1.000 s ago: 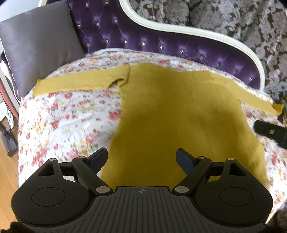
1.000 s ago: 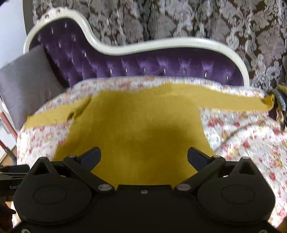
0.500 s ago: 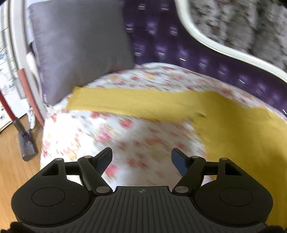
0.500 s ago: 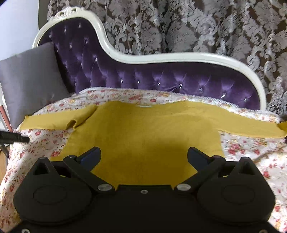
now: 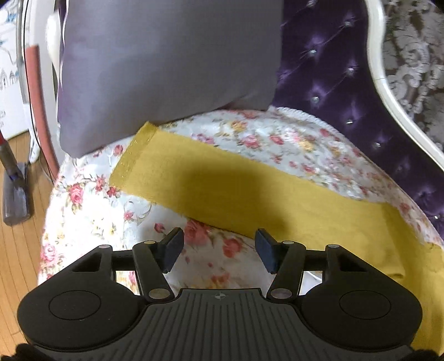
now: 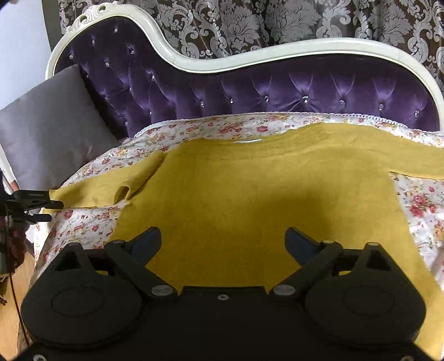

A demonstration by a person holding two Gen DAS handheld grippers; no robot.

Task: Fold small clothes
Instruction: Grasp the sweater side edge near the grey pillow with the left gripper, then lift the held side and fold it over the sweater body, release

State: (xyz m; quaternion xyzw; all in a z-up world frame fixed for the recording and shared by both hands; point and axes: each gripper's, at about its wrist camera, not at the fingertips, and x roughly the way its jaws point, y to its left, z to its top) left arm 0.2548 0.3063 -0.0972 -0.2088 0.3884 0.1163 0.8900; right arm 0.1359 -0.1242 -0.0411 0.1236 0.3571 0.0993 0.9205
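A home sitting room — a tufted purple chaise (image 6: 291, 91) with grey cushion (image 5: 166, 64), damask curtain (image 6: 249, 22) top of frame, wooden floor (image 5: 16, 250) lower left.

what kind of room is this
Probably a home living room or bedroom: a tufted purple chaise with a white carved frame, a floral cover over its seat, damask curtains behind, and a wood floor.

Left gripper (image 5: 219, 251) now by sleeve (image 5: 222, 188) (jaws narrower, empty)

Mustard sweater (image 6: 249, 194): matt, fuzzy knit. Sofa back (image 6: 277, 89): glossy tufted purple velvet. Cushion (image 5: 166, 64): smooth grey satin cloth.
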